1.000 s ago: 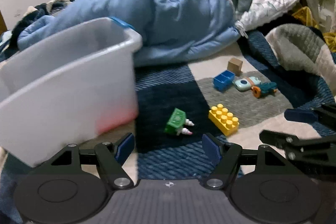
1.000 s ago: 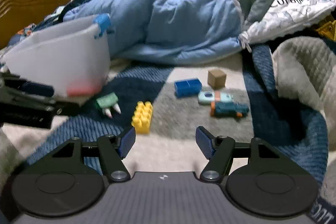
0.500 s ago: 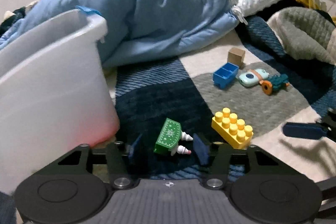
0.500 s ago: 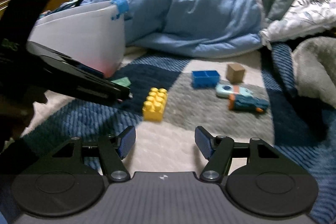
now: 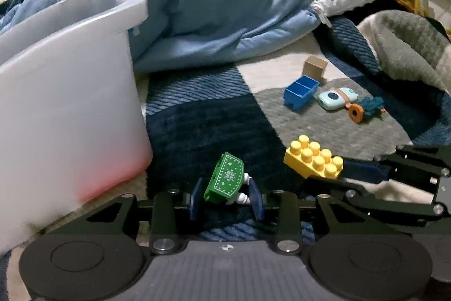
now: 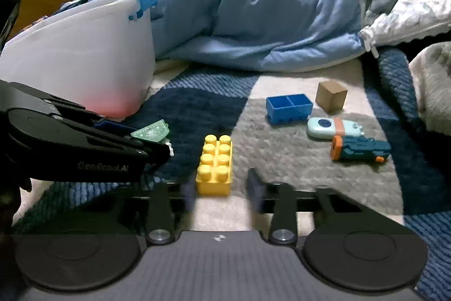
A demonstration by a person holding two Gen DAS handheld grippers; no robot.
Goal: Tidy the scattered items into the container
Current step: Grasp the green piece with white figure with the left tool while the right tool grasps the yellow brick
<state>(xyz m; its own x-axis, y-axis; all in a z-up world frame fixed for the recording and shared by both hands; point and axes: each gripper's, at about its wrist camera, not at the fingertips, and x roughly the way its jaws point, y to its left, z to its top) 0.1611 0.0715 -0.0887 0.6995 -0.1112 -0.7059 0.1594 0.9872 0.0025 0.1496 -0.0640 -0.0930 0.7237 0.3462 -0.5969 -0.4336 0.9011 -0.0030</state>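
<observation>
A green toy piece (image 5: 227, 179) with a white dotted, snowflake-like print and white pegs sits between the left gripper's (image 5: 225, 198) dark blue pads. Ahead of the black right gripper (image 6: 221, 193) lies a yellow studded brick (image 6: 215, 165); further ahead to the right are a blue tray block (image 6: 289, 107), a tan cube (image 6: 331, 95), a pale mint toy (image 6: 329, 127) banded orange and a teal toy blaster (image 6: 360, 151) with an orange muzzle. To the left stands a translucent white bin (image 6: 81, 58) — blue clip, pinkish glow at its base — on a blanket (image 5: 208, 114) checked navy, blue, grey and cream.

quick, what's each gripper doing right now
Left gripper: closed on the green toy piece.
Right gripper: open, fingers either side of the yellow brick, not gripping it yet.
</observation>
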